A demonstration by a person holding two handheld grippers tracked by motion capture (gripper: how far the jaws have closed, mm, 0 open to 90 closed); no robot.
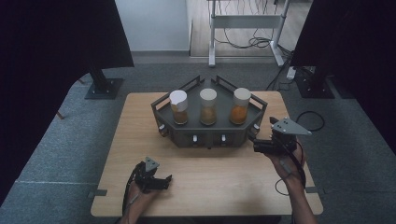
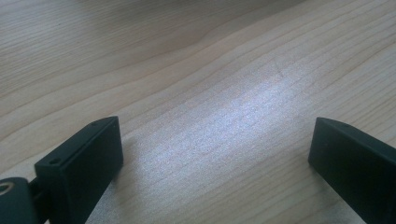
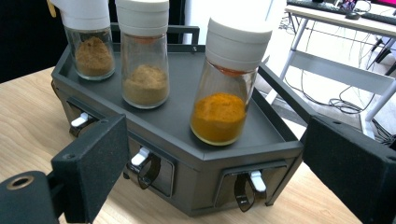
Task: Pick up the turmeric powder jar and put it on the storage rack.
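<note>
A dark grey tray point(image 1: 205, 136) stands at the back middle of the wooden table point(image 1: 140, 140). On it stand three glass spice jars with white caps: brown powder at the left point(image 1: 179, 107), tan in the middle point(image 1: 208, 107), orange at the right point(image 1: 241, 106). My right gripper point(image 1: 261, 137) hovers by the tray's right front corner, open and holding nothing. In the right gripper view its jaws point(image 3: 215, 158) frame the orange jar point(image 3: 224, 98) and the tray's front wall point(image 3: 196, 186) with its small clip handles point(image 3: 250, 186). My left gripper point(image 1: 166, 179) rests low near the front left, open over bare wood point(image 2: 210, 70).
Black curtains hang at both sides, with stand bases point(image 1: 103, 86) on the grey carpet. A white desk frame point(image 1: 212, 32) and loose cables point(image 1: 252, 42) lie behind the table. A cable point(image 1: 310, 121) loops off the table's right edge.
</note>
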